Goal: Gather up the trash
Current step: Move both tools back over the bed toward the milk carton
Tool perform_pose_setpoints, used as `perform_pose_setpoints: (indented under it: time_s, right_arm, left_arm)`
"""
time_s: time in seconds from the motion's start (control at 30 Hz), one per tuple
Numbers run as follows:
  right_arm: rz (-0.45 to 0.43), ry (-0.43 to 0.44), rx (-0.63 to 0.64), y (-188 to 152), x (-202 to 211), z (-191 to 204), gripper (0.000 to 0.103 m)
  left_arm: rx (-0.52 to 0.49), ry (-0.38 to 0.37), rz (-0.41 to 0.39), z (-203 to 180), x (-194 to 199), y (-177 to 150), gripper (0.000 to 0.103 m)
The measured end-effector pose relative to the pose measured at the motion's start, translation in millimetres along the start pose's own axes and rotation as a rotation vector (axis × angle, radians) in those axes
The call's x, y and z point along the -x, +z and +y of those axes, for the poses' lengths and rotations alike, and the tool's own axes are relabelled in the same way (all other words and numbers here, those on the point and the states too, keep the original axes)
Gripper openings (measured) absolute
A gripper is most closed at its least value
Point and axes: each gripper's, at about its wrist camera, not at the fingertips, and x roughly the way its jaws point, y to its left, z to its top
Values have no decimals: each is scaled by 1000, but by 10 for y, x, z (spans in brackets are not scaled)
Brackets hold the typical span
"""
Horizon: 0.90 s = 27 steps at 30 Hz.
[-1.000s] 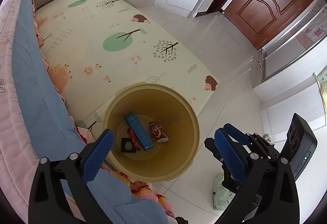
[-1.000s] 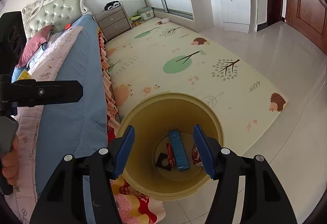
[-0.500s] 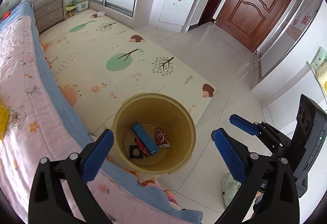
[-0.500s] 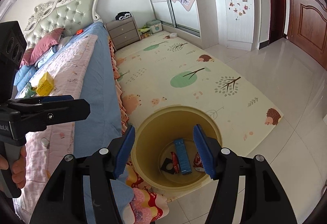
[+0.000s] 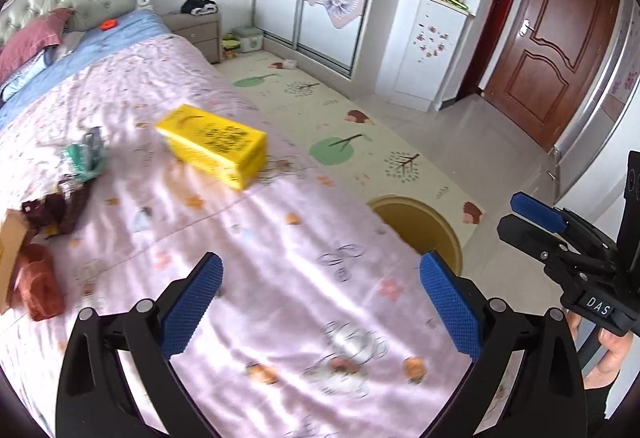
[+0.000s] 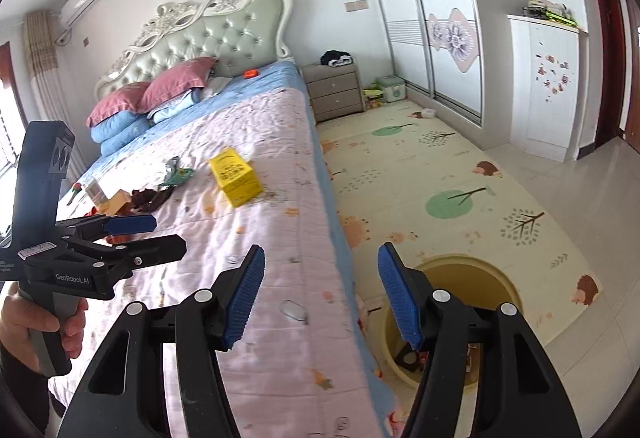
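Trash pile sits far left on the pink quilt [image 5: 280, 246]: brown wrappers [image 5: 52, 210], a reddish crumpled piece [image 5: 38, 280], a green wrapper [image 5: 86, 154], then the yellow box [image 5: 214, 144] further right, lying flat and apart from the rest. Left gripper [image 5: 320, 298] hangs over the quilt, jaws spread wide, nothing between them. Right gripper [image 6: 320, 290] is about half open, also empty, straddling the bed edge with the bin [image 6: 468, 318] just beside it on the floor; some litter is visible at the bin bottom. Judgement: the step is reaching for the next piece. Left one should take the yellow box, it's nearest and rigid: close across the narrow sides, not the long face. Wrappers are soft and lie flat on fabric, so come in low and pinch a raised fold, or you'll grab quilt with it. The right one takes a wrapper only after the box is clear, to avoid crossing arms over the bin.
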Motion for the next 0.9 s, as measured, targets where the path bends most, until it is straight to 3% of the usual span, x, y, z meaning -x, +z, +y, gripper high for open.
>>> perform_pose_setpoints:
  time_s: [0.53, 0.9]
  right_arm:
    - [76, 232, 237, 35, -671, 2004, 59]
    - [131, 293, 288, 107, -1193, 2626, 59]
  left_arm:
    - [280, 216, -107, 2018, 1064, -744, 99]
    - [377, 331, -132, 2926, 1139, -763, 99]
